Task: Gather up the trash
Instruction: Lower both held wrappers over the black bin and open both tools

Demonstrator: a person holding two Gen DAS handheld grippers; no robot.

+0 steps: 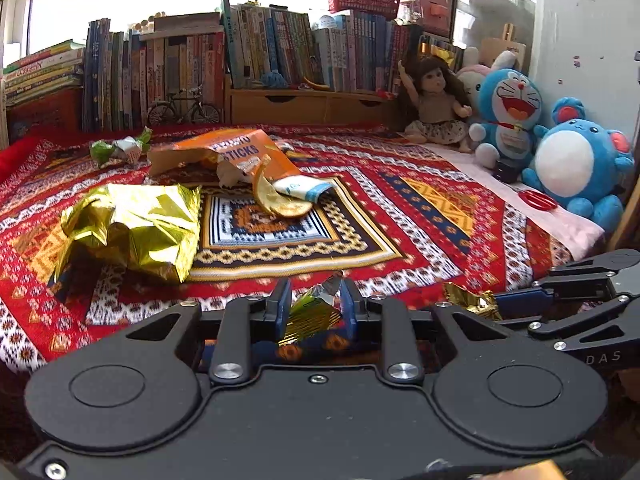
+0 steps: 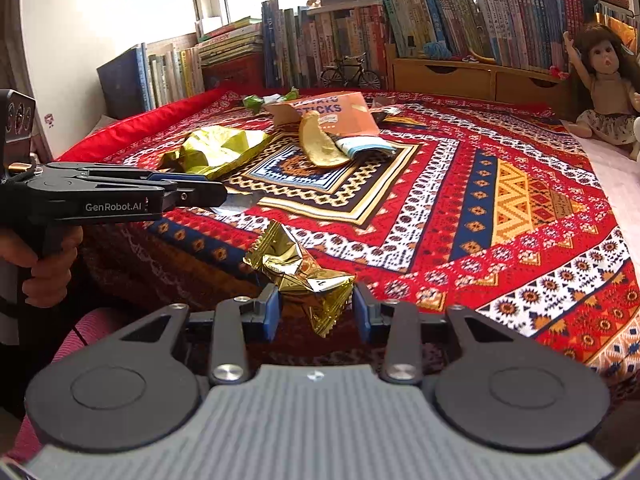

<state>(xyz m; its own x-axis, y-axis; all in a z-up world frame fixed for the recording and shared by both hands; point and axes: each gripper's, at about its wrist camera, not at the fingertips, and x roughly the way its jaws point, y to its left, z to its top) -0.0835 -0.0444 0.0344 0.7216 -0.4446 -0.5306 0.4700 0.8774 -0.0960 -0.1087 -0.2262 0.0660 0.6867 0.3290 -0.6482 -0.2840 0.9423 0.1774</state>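
Jaws on the left gripper (image 1: 314, 312) are closed down on a small green-and-gold wrapper (image 1: 312, 314), pinched between the blue pads at the near edge of the bed (image 2: 500, 184). Those of the right gripper (image 2: 316, 312) stand wide apart around a crumpled gold wrapper (image 2: 298, 266) without pressing it; that wrapper lies on the patterned blanket (image 1: 400, 216) at the near edge, just to the right of the left gripper.

Judging by what lies about, the collecting has barely started. One piece is in hand, one is about to be taken, and several are untouched. Taking the orange snack box (image 1: 224, 152) near the middle of the blanket as the mark: a big gold foil bag (image 1: 136, 226) lies nearer than it and to the left, a curved peel (image 1: 276, 200) and a white-and-blue packet (image 1: 304, 188) lie just in front of it, and a green wrapper (image 1: 116, 148) lies to its left, a little farther back. No bin or bag for the trash shows in either view.

Room is good over the blanket to the right of the box, which is bare. Books (image 1: 160, 76) wall off the far side behind the box, and a doll (image 1: 436, 104) and plush toys (image 1: 560, 152) crowd the far right corner. The two grippers sit close together at the near edge, so they could bump one another.
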